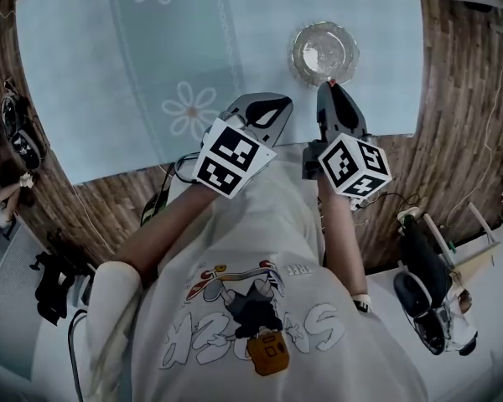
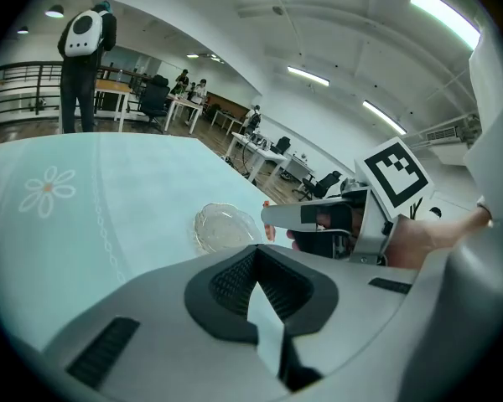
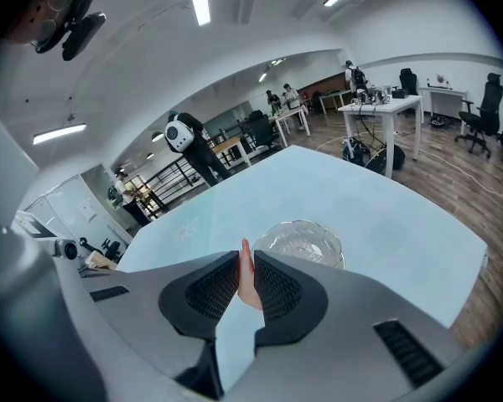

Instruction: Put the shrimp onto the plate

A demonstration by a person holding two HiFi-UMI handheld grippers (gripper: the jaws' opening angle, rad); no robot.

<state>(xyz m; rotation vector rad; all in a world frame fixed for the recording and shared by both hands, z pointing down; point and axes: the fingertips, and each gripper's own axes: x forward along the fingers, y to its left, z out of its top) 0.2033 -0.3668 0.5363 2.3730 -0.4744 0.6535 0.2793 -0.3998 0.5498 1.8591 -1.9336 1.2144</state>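
A clear glass plate [image 1: 323,53] sits on the light blue tablecloth [image 1: 109,65], near the table's right front corner. My right gripper [image 1: 332,88] hovers just before the plate's near rim, shut on a pink shrimp [image 3: 248,280] that stands upright between the pads, with the plate [image 3: 303,243] just beyond the tips. In the left gripper view the right gripper [image 2: 272,218] is beside the plate [image 2: 225,227], and the shrimp's tip [image 2: 270,232] peeks out below its jaws. My left gripper [image 1: 274,102] hangs over the table's front edge, left of the right one, shut with nothing in it.
The tablecloth has white daisy prints [image 1: 190,107]. Wooden floor surrounds the table. Chairs and gear [image 1: 432,291] stand at the right, more gear [image 1: 21,141] at the left. A person with a white backpack [image 2: 84,53] stands beyond the table's far side.
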